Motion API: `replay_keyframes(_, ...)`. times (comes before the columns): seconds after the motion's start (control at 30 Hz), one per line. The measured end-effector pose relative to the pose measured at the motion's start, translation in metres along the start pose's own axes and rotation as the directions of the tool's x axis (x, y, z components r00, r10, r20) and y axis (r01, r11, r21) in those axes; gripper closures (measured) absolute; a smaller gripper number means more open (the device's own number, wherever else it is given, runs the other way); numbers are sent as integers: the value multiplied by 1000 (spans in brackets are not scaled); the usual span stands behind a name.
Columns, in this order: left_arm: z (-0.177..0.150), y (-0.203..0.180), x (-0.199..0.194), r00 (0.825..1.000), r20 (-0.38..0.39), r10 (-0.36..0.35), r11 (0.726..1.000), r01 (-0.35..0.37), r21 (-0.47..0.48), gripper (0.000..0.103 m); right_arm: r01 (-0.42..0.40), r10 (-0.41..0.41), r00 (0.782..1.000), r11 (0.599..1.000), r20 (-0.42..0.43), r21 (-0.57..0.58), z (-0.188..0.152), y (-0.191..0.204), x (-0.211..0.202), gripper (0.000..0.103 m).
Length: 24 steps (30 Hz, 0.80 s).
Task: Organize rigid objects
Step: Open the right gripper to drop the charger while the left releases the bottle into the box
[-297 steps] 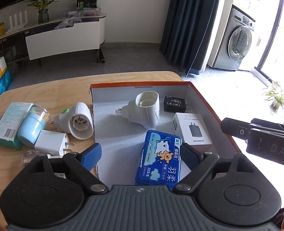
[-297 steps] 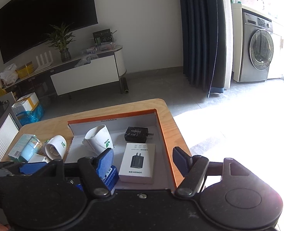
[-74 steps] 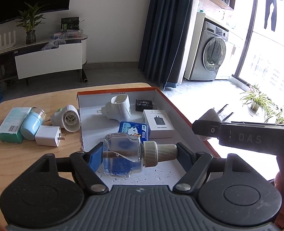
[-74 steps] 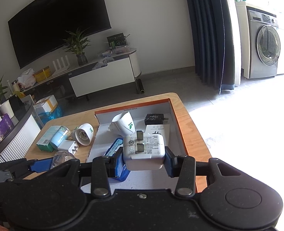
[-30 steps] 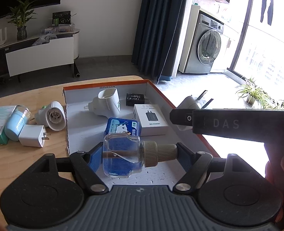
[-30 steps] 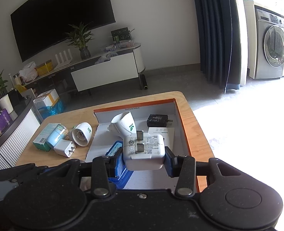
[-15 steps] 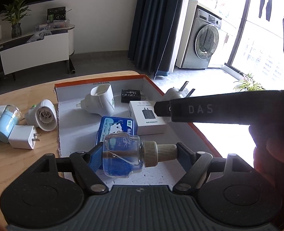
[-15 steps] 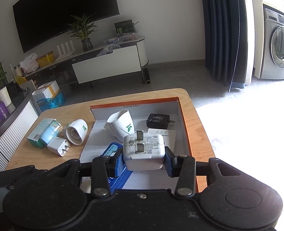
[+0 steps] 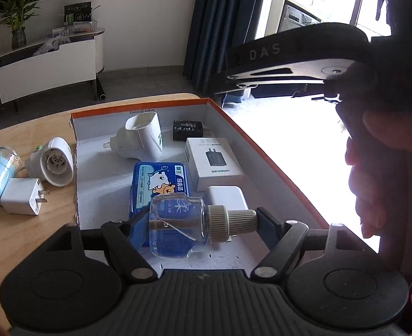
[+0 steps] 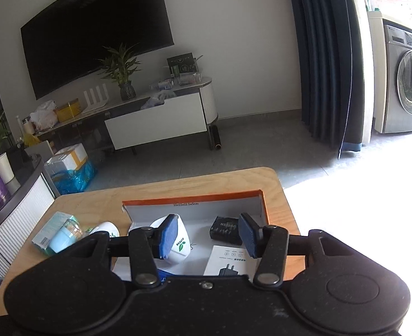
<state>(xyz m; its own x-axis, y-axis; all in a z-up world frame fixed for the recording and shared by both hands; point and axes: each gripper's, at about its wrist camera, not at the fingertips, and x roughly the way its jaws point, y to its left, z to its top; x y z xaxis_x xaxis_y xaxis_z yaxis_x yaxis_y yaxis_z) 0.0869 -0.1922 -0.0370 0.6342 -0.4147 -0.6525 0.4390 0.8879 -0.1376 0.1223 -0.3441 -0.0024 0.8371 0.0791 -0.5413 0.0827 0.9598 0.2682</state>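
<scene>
The left gripper [image 9: 203, 224] is squeezing a small glass bottle [image 9: 178, 224], pinched end to end, so the bottle is lying sideways with its cap pointing right. The bottle is hanging just over the near end of the box [image 9: 261, 151], right above a blue tin [image 9: 161, 184] and beside a white plug [image 9: 228, 197]. The right gripper [image 10: 207, 236] is wide open and holding nothing, up above the box. I think the left one is the nearer one, and it only needs to go down.
</scene>
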Motion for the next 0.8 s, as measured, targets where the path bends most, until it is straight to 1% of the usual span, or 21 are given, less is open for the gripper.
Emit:
replay_keyframes(0.07,0,-2,3,1000,-3,-7,1000,7,-2,24,18,-18,1000,1000,7,-7,-1,-3,-8,39)
replay_keyframes(0.2,2,-11,7,999,-7,-34,999,34,3,24,40,-40,999,999,7,3,-9,-11,-26,34)
replay_keyframes(0.3,8,-20,9,999,5,-53,998,53,21,24,60,-60,998,998,29,27,-14,-18,-42,32)
replay_keyframes(0.4,14,-27,14,998,18,-58,998,57,35,24,70,-73,996,996,52,55,-16,-23,-57,28)
replay_keyframes(0.53,21,-27,21,994,3,-109,994,109,-7,24,82,-85,994,995,61,60,-15,-25,-68,26)
replay_keyframes(0.6,22,-26,17,991,21,-133,991,133,-18,23,80,-85,994,995,67,61,-16,-24,-73,26)
replay_keyframes(0.63,22,-25,13,991,32,-132,991,133,-18,20,78,-82,994,995,69,60,-16,-23,-75,26)
replay_keyframes(0.7,22,-24,7,992,41,-119,993,120,-15,20,71,-75,994,996,75,56,-18,-20,-78,26)
replay_keyframes(0.8,23,-16,-1,996,41,-81,996,83,-38,20,59,-63,995,997,76,54,-19,-16,-80,26)
